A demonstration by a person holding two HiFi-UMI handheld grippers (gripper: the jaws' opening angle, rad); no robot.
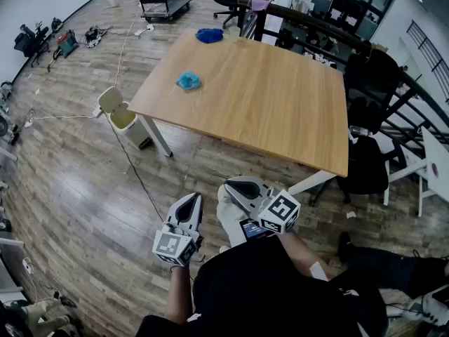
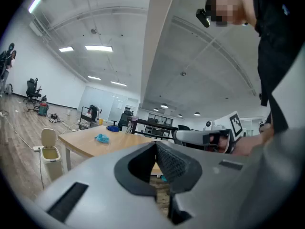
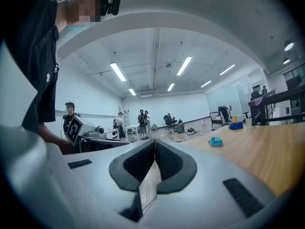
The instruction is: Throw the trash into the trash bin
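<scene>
While both grippers hover level in front of the person, the left gripper point(image 1: 189, 202) and right gripper point(image 1: 231, 187) are each closed tight on nothing. A crumpled light-blue wad of trash point(image 1: 188, 81) lies on the wooden table point(image 1: 280, 111), well apart from them. It is at twelve o'clock from the left gripper and eleven from the right, with no clear long axis. The open trash bin point(image 1: 130, 126) stands on the floor at eleven o'clock, on the left gripper's side, so that hand seems better placed.

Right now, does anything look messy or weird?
Yes. A teal scrap and a dark blue scrap lie on the wooden table instead of in the trash bin, which stands open on the floor by its corner. A cable trails across the floor.
</scene>
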